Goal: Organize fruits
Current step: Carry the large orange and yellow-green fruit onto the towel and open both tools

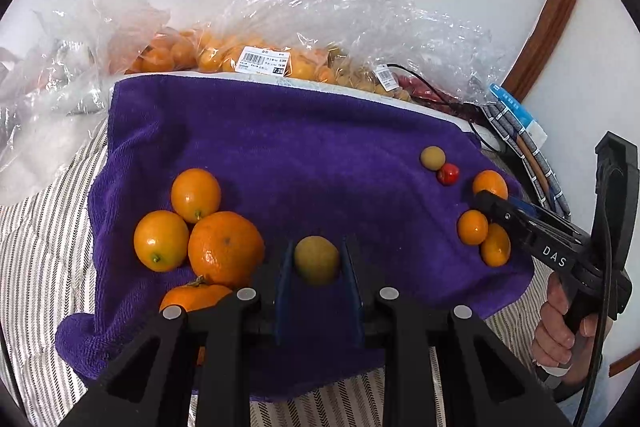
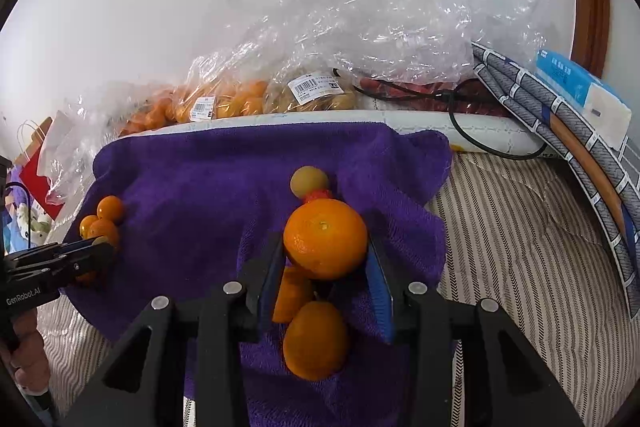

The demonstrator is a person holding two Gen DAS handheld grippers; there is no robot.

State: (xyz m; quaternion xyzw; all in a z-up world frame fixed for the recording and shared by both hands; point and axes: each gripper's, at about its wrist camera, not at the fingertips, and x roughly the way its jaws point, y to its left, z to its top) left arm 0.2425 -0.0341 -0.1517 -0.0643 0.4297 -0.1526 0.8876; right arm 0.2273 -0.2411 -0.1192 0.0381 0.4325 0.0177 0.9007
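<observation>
Left gripper fingers around yellow-green fruit, purple towel, oranges beside

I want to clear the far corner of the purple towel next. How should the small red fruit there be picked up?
Grip the small glossy red fruit across its round middle, coming from above with one finger on its open near side. The tan-green round fruit touches it behind, so fingers closing along that line would catch both; close crosswise instead.

"DAS" on right gripper; "GenRobot.AI" on left gripper
</observation>
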